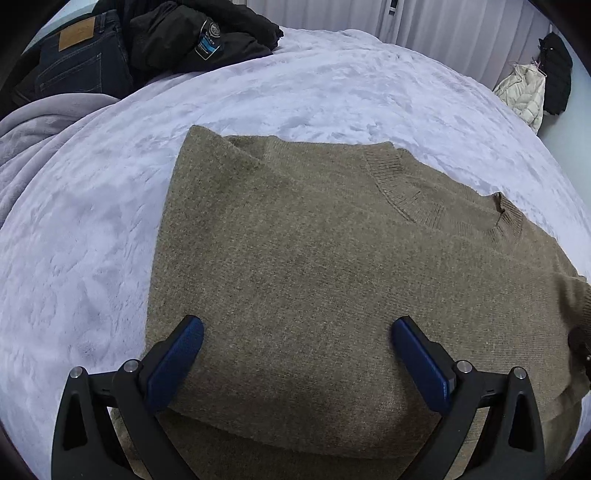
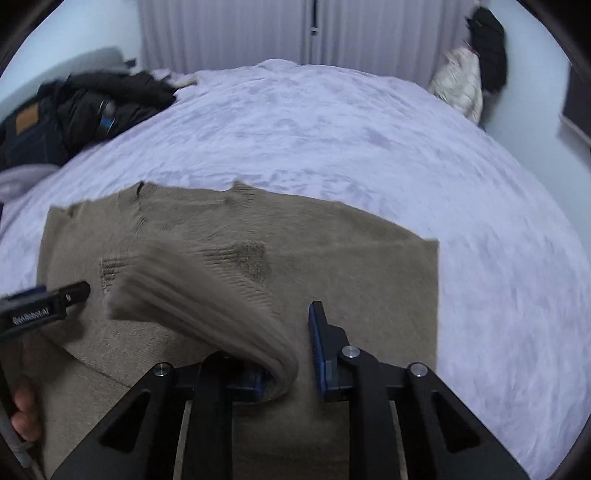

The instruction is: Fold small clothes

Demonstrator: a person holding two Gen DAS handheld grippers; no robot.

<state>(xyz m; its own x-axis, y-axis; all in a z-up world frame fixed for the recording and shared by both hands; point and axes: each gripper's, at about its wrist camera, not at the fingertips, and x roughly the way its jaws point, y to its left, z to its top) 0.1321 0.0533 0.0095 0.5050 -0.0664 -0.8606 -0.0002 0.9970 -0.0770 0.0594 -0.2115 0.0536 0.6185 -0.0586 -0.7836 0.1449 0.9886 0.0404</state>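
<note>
A brown knit sweater (image 1: 332,266) lies flat on the pale lilac bed cover (image 1: 110,221), its ribbed collar (image 1: 436,195) toward the far right. My left gripper (image 1: 297,328) is open and empty, its blue pads spread just above the sweater's folded left part. In the right wrist view the sweater (image 2: 332,258) spreads across the bed. My right gripper (image 2: 284,343) is open; the ribbed sleeve cuff (image 2: 199,302) drapes over its left finger, blurred with motion. The left gripper also shows in the right wrist view (image 2: 74,290), at the left edge.
A pile of dark jeans and black clothes (image 1: 147,44) lies at the bed's far left. A grey blanket (image 1: 37,125) is bunched at the left. A cream puffer jacket (image 1: 524,92) and a black garment hang at the far right wall. Curtains (image 2: 258,33) stand behind the bed.
</note>
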